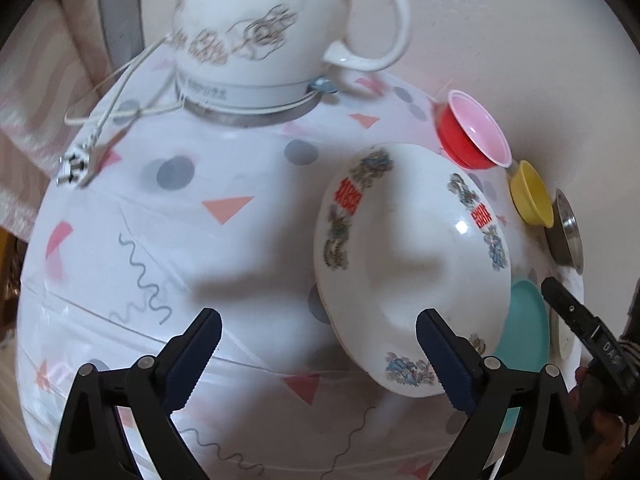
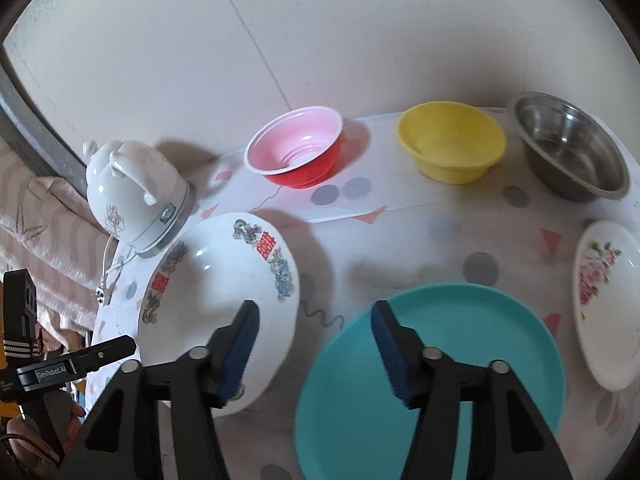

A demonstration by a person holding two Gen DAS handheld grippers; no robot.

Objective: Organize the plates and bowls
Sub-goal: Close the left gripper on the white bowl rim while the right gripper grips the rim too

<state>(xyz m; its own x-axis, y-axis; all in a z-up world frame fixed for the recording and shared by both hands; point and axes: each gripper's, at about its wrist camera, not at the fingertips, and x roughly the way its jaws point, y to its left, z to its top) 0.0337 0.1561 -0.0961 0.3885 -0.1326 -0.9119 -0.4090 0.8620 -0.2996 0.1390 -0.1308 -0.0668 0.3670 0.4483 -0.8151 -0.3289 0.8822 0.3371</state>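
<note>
A large white ceramic plate with red characters and blue-green motifs [image 2: 218,304] lies on the left of the desk [image 2: 420,236], with a round teal plastic plate [image 2: 472,352] just right of it. Both the left gripper [image 1: 318,354] and right gripper [image 2: 314,350] hover with fingers apart, holding nothing. Along the far edge stand a red-and-pink plastic bowl [image 2: 298,152], a yellow plastic bowl [image 2: 450,140] and a steel bowl [image 2: 570,146]; a rose-printed white dish [image 2: 604,304] lies right, and a white ceramic electric kettle [image 1: 256,36] far left.

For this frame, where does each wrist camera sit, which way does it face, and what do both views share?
Left wrist: on the left gripper, jaws open, facing the kettle and wall; the right gripper shows at right.
Right wrist: on the right gripper, jaws open, above the teal plate, facing the bowls by the wall; the left gripper shows at left.
Shared: patterned plate, red bowl, yellow bowl.
</note>
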